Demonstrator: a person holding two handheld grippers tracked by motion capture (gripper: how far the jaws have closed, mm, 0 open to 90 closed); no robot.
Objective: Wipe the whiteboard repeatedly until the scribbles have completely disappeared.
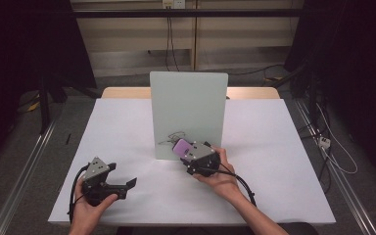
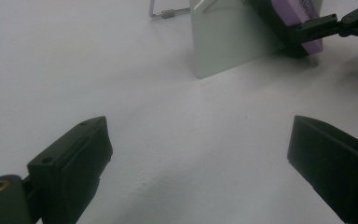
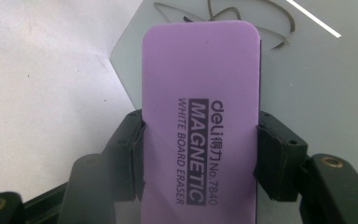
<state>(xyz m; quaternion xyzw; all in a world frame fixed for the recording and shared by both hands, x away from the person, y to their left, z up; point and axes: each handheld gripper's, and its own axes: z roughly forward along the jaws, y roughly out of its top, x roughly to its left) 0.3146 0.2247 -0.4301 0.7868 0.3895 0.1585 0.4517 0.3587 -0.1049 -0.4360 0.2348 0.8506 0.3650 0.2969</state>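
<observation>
**Purple eraser clamped at the foot of the whiteboard**

Right gripper closed on the purple eraser, pads pinching its two long edges, printed face up toward the gripper camera. Long axis running straight out from the jaws toward twelve o'clock in the right gripper view, rounded far end over the whiteboard near scribbled pen lines. In the high view, eraser aimed roughly toward ten o'clock, at the board's lower edge. Left gripper spread wide, holding nothing, resting at about eight o'clock from the board, well apart from it. Beneath everything, a white table; board upright at its middle. Beyond at twelve o'clock, a pale wall with cables hanging; dark curtains at three and nine.
</observation>
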